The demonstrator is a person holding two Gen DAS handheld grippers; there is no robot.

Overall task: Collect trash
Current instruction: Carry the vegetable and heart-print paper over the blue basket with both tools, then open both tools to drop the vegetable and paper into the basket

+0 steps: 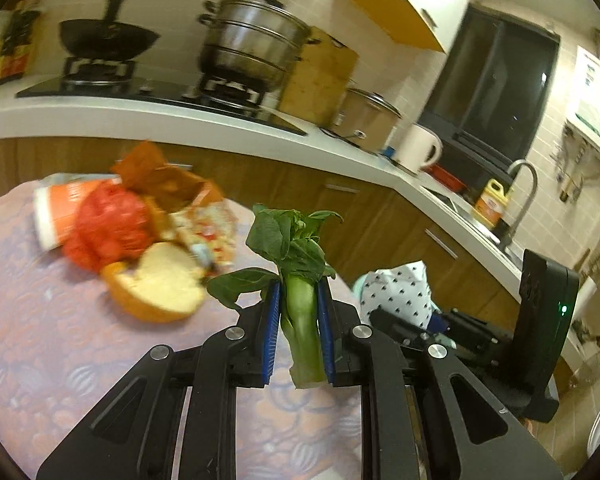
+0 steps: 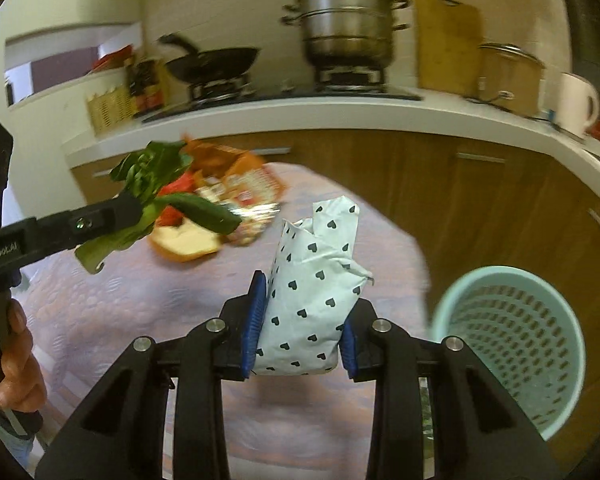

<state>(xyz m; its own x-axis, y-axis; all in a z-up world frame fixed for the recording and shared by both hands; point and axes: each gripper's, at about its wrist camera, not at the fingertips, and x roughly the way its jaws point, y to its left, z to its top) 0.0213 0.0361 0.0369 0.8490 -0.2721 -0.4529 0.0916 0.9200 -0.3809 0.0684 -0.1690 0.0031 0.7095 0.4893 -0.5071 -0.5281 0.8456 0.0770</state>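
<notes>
Trash sits heaped on my patterned bench (image 1: 40, 340) at left of centre in the left wrist view: a bread slice (image 1: 162, 280), a red net bag (image 1: 108, 228), a crumpled wrapper (image 1: 210, 228) and an orange-and-white carton (image 1: 60, 208). My left gripper (image 1: 298, 308) has its blue fingers (image 1: 272, 320) clamped on a bok choy stalk (image 1: 300, 312), held upright at lower centre. At right, a heart-print packet (image 1: 396, 292) shows just behind it.

From the right wrist view, my right gripper (image 2: 300, 336) has its fingers (image 2: 254, 324) pressed on the heart-print packet (image 2: 316, 288) at lower centre, lifted clear of the bench (image 2: 120, 308). At lower right stands a pale green perforated bin (image 2: 512, 344). At left, the left gripper (image 2: 134, 210) holds the bok choy stalk (image 2: 148, 196) before the trash heap (image 2: 220, 208); a hand (image 2: 18, 364) grips its handle.
</notes>
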